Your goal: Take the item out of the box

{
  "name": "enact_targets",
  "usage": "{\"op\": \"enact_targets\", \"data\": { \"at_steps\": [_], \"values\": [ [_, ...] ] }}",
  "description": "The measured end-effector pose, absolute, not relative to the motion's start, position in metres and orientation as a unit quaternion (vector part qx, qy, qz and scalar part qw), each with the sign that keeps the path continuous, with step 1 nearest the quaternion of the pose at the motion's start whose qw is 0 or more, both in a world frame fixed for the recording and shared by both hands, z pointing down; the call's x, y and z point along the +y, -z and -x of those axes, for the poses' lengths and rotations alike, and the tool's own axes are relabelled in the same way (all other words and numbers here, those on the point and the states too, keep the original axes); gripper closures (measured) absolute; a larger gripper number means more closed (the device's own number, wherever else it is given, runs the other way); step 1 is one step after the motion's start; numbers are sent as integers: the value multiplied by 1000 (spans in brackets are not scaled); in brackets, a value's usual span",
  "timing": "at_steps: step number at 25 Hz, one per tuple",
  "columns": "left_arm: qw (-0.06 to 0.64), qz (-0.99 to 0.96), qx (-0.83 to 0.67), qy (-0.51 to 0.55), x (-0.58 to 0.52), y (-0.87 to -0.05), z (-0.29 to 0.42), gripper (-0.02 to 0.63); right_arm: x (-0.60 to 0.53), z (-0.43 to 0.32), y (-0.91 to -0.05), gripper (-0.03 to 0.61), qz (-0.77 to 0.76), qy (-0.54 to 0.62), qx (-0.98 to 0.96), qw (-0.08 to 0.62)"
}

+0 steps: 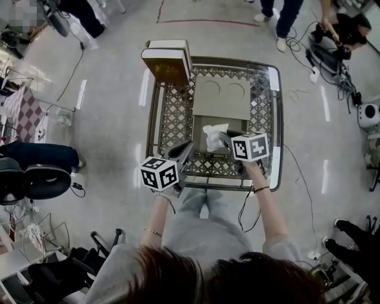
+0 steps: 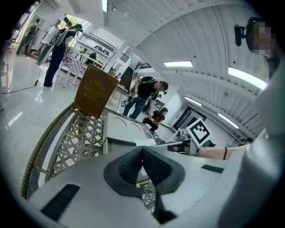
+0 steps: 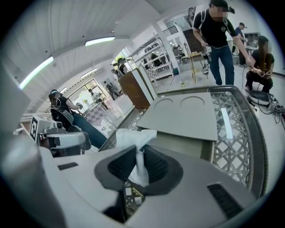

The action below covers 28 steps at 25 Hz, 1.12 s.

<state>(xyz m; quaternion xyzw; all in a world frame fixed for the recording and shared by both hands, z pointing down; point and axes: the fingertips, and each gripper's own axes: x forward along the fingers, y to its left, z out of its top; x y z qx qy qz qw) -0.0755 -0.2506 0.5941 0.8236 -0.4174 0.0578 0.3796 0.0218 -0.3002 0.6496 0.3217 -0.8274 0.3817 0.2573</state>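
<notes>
A grey cardboard box [image 1: 222,98] lies in a metal lattice cart [image 1: 175,116], its flap with two circle marks folded back. My right gripper [image 1: 224,141] is shut on a crumpled white tissue-like item [image 1: 214,136], held up just above the box's near end. In the right gripper view the white item [image 3: 133,139] sticks up between the pads of the right gripper [image 3: 140,155], with the box flap [image 3: 189,116] behind it. My left gripper [image 1: 186,148] hovers at the box's near left side; in its own view the left gripper [image 2: 142,151] has its jaws together with nothing in them.
A brown, book-like carton [image 1: 168,62] stands on the cart's far left corner. The cart's rim [image 1: 276,124] encloses the work area. People stand at the far right [image 1: 284,18], a seated person is at left [image 1: 41,160], and cables [image 1: 300,47] trail on the floor.
</notes>
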Motion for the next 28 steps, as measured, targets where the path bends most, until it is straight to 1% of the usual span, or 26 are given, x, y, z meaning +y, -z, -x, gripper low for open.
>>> {"op": "enact_targets", "data": {
  "at_steps": [12,28],
  "values": [
    [324,-851,-410,-52,-242,-546,76,596,-285,-43,-584,506,-349,-332,-860,169],
    [247,-886,-391,-35,-250,-483,59,597,-275,-69,-500,506,-376,-260,-886,78]
  ]
}}
